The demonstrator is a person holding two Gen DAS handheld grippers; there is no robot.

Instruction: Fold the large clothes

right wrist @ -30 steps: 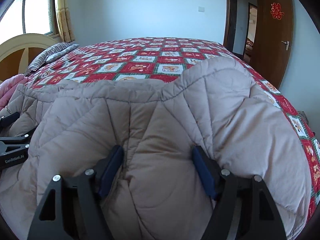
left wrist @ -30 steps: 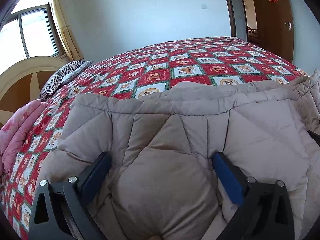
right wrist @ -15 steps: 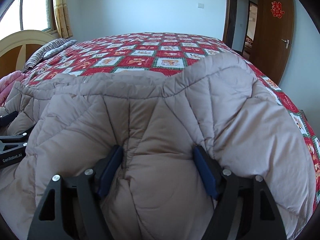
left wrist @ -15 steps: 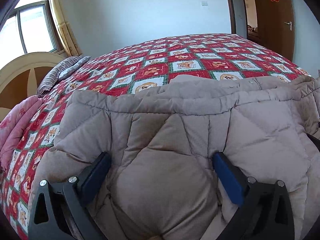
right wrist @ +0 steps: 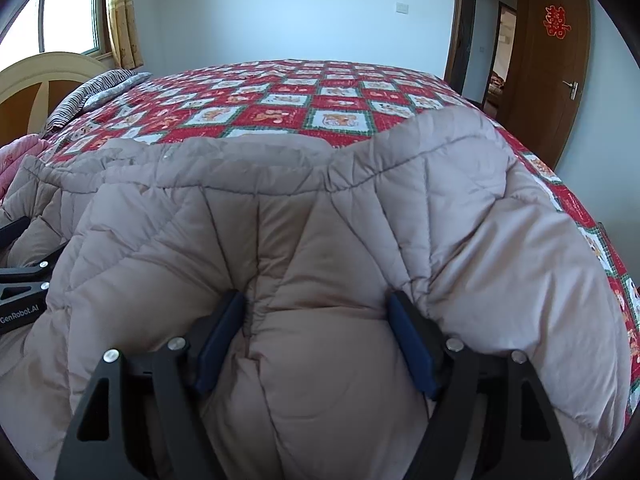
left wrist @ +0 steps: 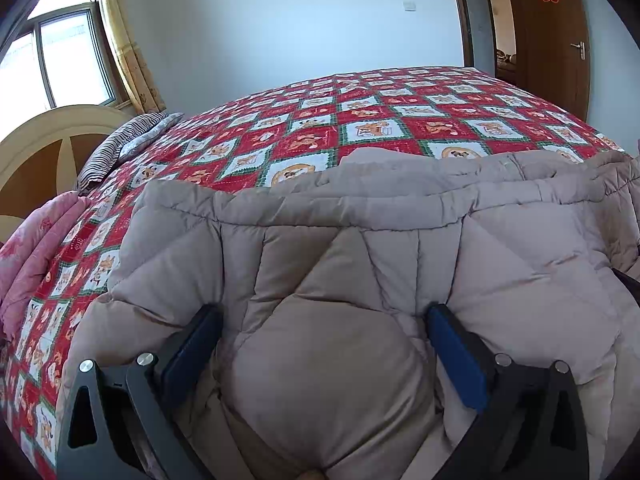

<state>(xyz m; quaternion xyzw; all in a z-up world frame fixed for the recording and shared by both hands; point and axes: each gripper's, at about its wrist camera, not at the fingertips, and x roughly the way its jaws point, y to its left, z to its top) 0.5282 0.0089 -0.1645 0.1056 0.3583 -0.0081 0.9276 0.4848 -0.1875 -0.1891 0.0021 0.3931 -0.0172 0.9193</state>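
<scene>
- A thick beige quilted coat (left wrist: 360,248) lies bunched at the near edge of a bed, over a red patchwork bedspread (left wrist: 360,120) printed with cartoon squares.
- The left gripper (left wrist: 324,328) pinches a fat fold of the coat — both blue pads sink into the padding, jaws wide around the bulk.
- The right gripper (right wrist: 316,320) does the same farther along the coat; its pads press into a puffed section, fabric creasing at each one.
- In the right wrist view the left gripper's black frame shows at the left edge.
- Beyond: a striped pillow (left wrist: 120,144), pink bedding (left wrist: 36,240) and a brown door (right wrist: 560,60) — all well apart from the coat.
</scene>
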